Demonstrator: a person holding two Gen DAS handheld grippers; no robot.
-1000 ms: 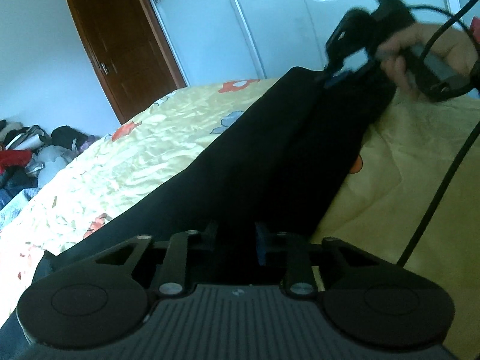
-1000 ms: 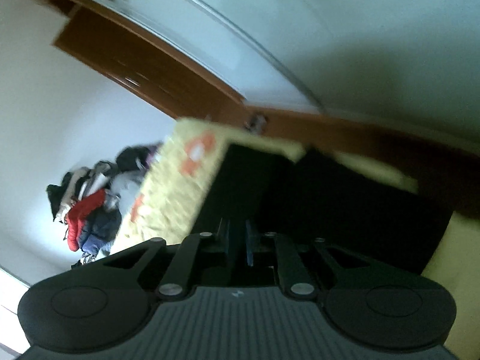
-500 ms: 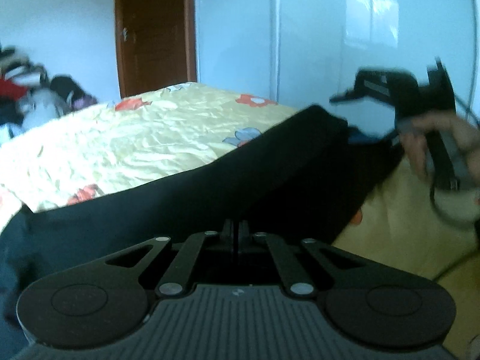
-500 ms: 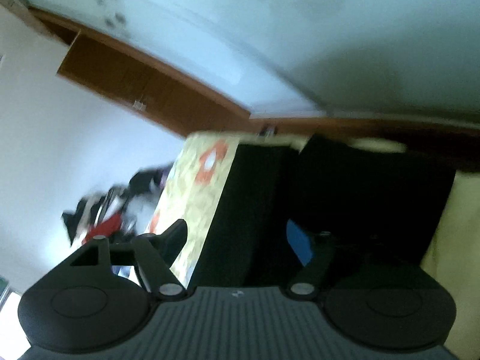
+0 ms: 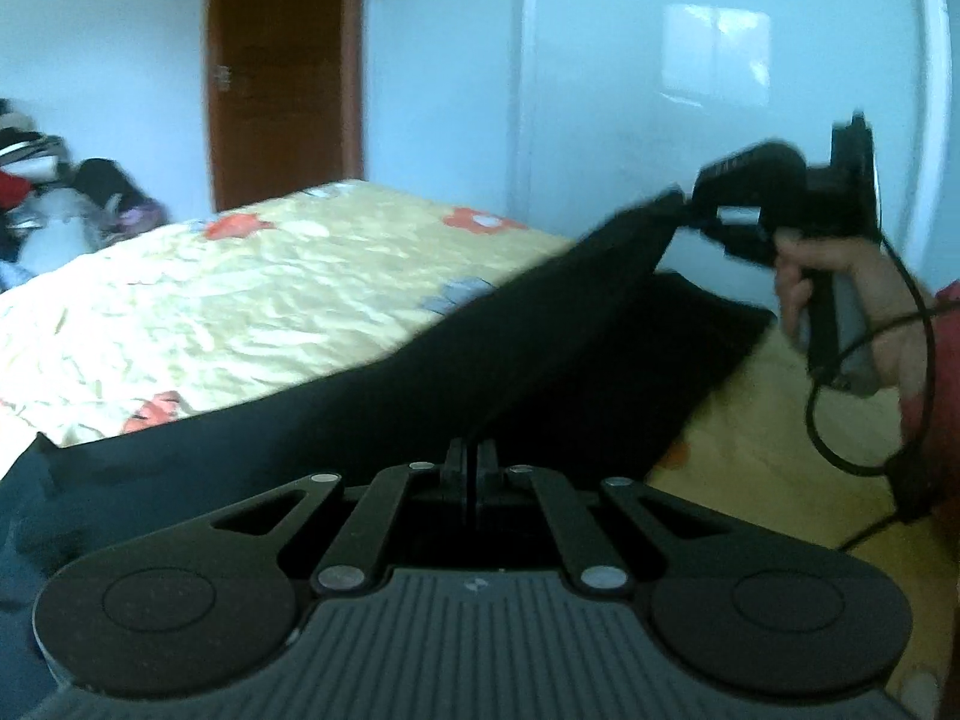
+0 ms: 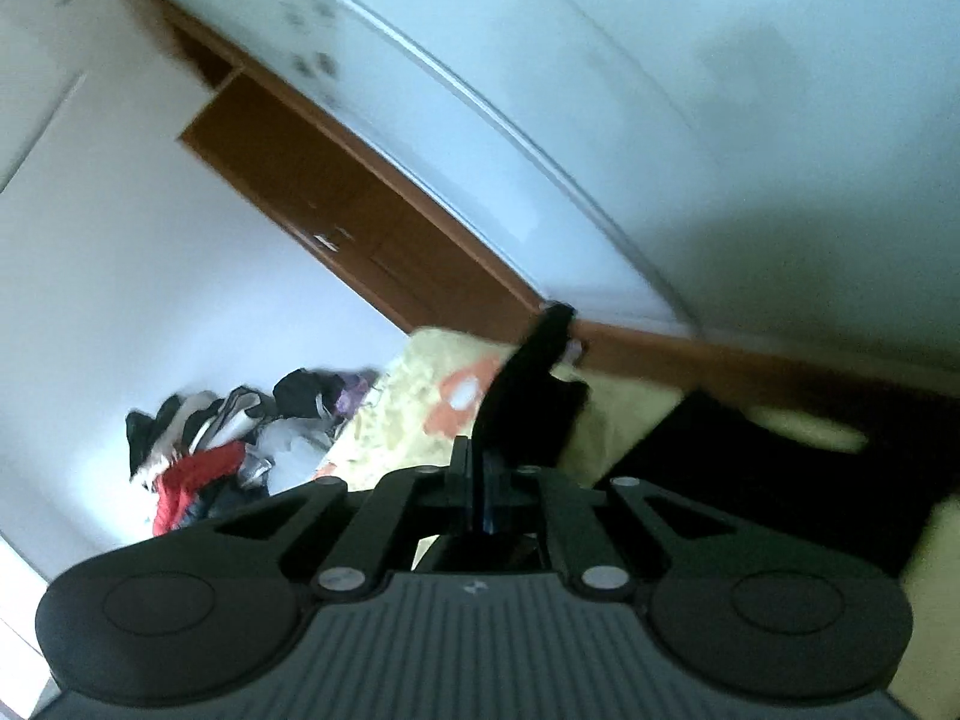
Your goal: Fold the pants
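Black pants (image 5: 510, 348) lie lengthwise on a yellow flowered bedspread (image 5: 240, 312). My left gripper (image 5: 471, 462) is shut on the near edge of the cloth, which rises from its fingertips as a taut fold. In the left wrist view a hand (image 5: 840, 276) holds my right gripper (image 5: 684, 210), which pinches the far end of that fold above the bed. In the right wrist view my right gripper (image 6: 477, 474) has its jaws closing tight on a strip of the pants (image 6: 522, 396) that stands up between them. The rest of the pants (image 6: 750, 480) lies flat to the right.
A heap of clothes (image 5: 36, 192) lies past the bed's left side, also visible as the clothes heap (image 6: 210, 450). Behind the bed are a brown door (image 5: 282, 60) and a white wardrobe (image 5: 660, 90). A black cable (image 5: 840, 420) hangs from the right hand.
The right gripper opened wide, then shut again on the pants' edge. The left gripper closed fully on the cloth. Both rose, lifting the edge off the bed.
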